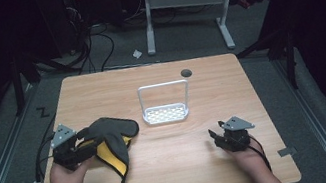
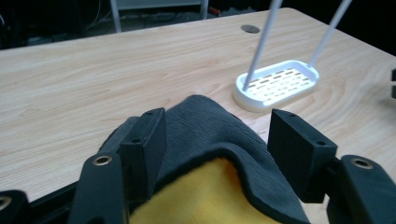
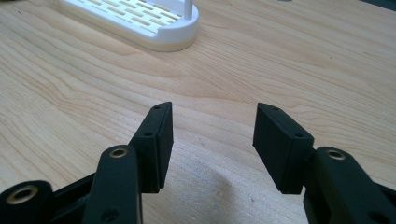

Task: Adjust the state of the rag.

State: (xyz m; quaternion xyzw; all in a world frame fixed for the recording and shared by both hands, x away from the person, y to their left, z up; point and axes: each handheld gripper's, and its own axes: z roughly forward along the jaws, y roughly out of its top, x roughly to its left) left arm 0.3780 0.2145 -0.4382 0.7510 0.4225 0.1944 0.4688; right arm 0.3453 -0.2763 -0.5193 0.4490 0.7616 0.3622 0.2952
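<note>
A dark grey cloth with a yellow inner side [image 1: 114,139] hangs bunched at the table's left, one end trailing down toward the front edge. My left gripper [image 1: 85,145] is shut on it. In the left gripper view the cloth [image 2: 210,126] bulges up between the two black jaws, and the yellow side shows near the gripper [image 2: 217,140]. My right gripper [image 1: 216,138] rests low at the front right, held in a hand. Its jaws stand open over bare wood in the right gripper view [image 3: 212,140], with nothing between them.
A white slotted rack with a tall wire loop [image 1: 166,114] stands at the middle of the wooden table [image 1: 189,163], also seen ahead of each gripper [image 2: 280,84] [image 3: 140,23]. A round cable hole [image 1: 186,73] lies behind it. Around the table are dark floor, cables and desk legs.
</note>
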